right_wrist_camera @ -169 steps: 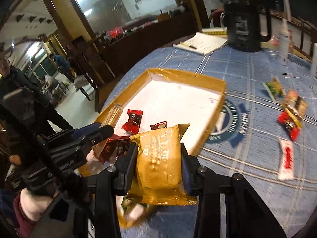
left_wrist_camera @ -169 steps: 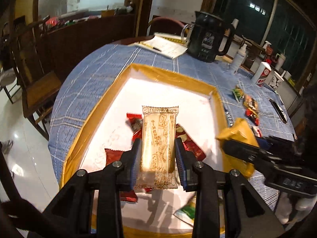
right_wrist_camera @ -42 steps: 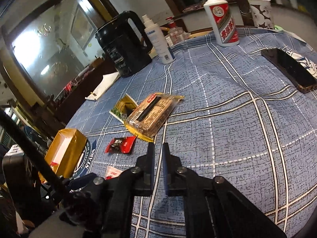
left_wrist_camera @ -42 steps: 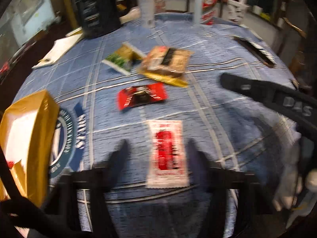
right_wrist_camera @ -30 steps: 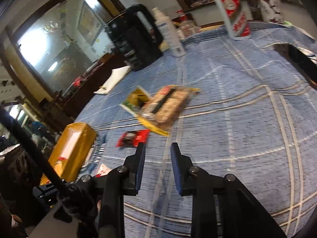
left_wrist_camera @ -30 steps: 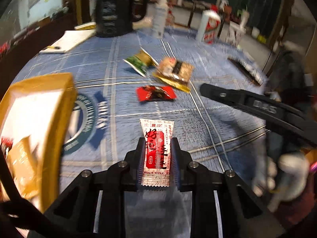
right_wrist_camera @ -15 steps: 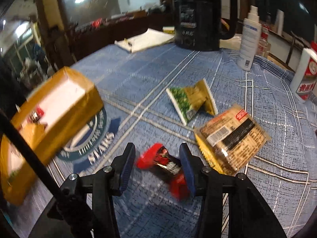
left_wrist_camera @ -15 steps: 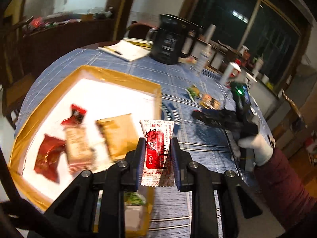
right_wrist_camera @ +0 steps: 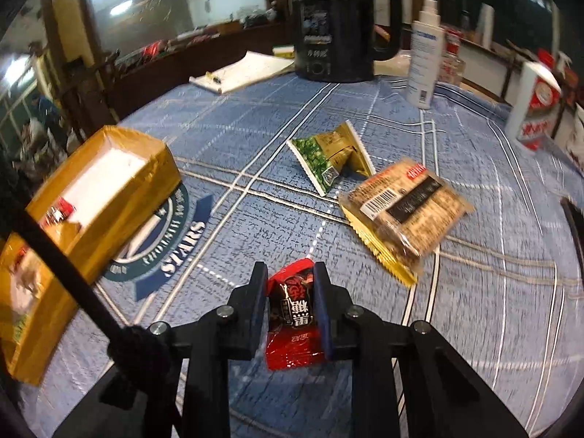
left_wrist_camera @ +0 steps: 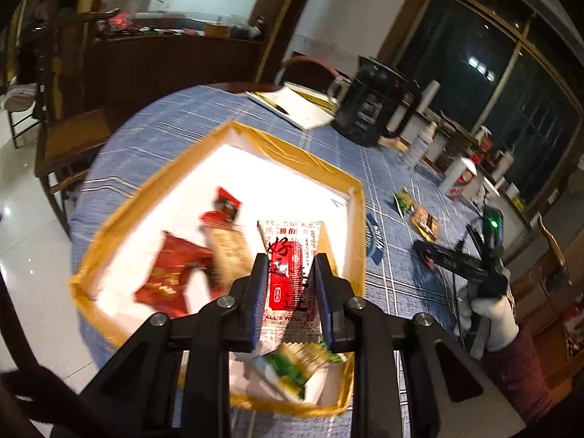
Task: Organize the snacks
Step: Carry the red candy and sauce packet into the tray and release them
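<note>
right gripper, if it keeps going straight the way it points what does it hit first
The right gripper, shut on a red packet, points across bare tablecloth. Next in line looks like the green packet, with the brown packet just to the right. Depth is hard to judge.

My left fingers (left_wrist_camera: 257, 292) cover the white sachet's (left_wrist_camera: 288, 252) sides; the red packets (left_wrist_camera: 171, 277) under it smear into blur. The phone (right_wrist_camera: 573, 219) is cut off at the picture's edge.

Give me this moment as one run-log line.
left gripper: shut on white-and-red sachet, over gold-rimmed box | right gripper: shut on red candy wrapper
</note>
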`<action>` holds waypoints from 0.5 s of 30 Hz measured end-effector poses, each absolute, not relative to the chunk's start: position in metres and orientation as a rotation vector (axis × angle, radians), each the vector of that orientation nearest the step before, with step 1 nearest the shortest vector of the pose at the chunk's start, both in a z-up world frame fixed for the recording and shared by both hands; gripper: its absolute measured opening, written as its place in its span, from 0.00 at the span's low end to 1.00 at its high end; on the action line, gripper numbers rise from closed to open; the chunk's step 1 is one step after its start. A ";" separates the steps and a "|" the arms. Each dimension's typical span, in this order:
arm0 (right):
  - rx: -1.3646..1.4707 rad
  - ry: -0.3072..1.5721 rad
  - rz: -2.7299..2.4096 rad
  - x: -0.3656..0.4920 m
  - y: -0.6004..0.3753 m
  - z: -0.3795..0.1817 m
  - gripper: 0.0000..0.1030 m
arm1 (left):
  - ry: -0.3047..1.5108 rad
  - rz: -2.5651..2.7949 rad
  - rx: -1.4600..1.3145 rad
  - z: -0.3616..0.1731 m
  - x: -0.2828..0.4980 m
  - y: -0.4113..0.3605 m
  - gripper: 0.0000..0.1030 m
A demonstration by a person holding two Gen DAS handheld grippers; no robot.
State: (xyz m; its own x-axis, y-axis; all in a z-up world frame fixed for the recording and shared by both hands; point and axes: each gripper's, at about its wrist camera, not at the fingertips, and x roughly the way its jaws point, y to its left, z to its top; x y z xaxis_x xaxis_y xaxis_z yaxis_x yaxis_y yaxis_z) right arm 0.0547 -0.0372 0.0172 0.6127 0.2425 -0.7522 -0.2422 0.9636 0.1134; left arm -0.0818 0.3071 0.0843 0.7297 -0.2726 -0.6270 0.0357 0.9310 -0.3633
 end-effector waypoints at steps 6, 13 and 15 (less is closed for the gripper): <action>0.150 0.855 0.323 0.022 -0.042 0.033 0.23 | 0.721 -0.182 -0.386 0.076 -0.105 0.314 0.26; 0.292 0.841 0.482 -0.011 -0.015 0.067 0.23 | 0.703 -0.220 -0.432 0.070 -0.110 0.323 0.26; 0.296 0.842 0.522 -0.016 0.001 0.076 0.23 | 0.700 -0.216 -0.441 0.069 -0.109 0.328 0.26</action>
